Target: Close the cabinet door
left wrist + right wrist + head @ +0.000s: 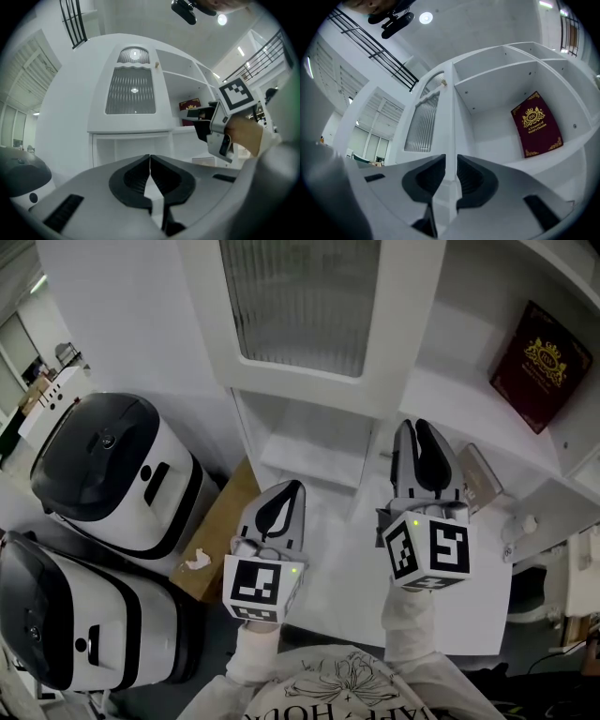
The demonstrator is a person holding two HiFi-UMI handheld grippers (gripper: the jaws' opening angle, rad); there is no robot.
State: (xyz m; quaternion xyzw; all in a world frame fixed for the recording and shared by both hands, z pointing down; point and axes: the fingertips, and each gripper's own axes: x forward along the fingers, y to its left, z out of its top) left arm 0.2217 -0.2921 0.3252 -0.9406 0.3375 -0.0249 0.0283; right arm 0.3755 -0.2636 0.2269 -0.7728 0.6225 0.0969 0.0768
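The white cabinet door (300, 296) with a ribbed glass pane stands swung open in front of the white cabinet (469, 381). My right gripper (417, 426) reaches the door's lower free corner. In the right gripper view the door's (424, 122) thin edge runs straight between the jaws of the right gripper (450, 161), which are closed on it. My left gripper (291, 486) hangs lower and to the left, shut with nothing in it. In the left gripper view the left gripper (150, 159) faces the door (131, 93) from a short distance.
A dark red book (541, 365) leans on the cabinet's upper shelf. A small box (478, 479) lies on the lower shelf. Two white and black appliances (112, 470) (66, 615) stand on the left, beside a cardboard box (220, 531).
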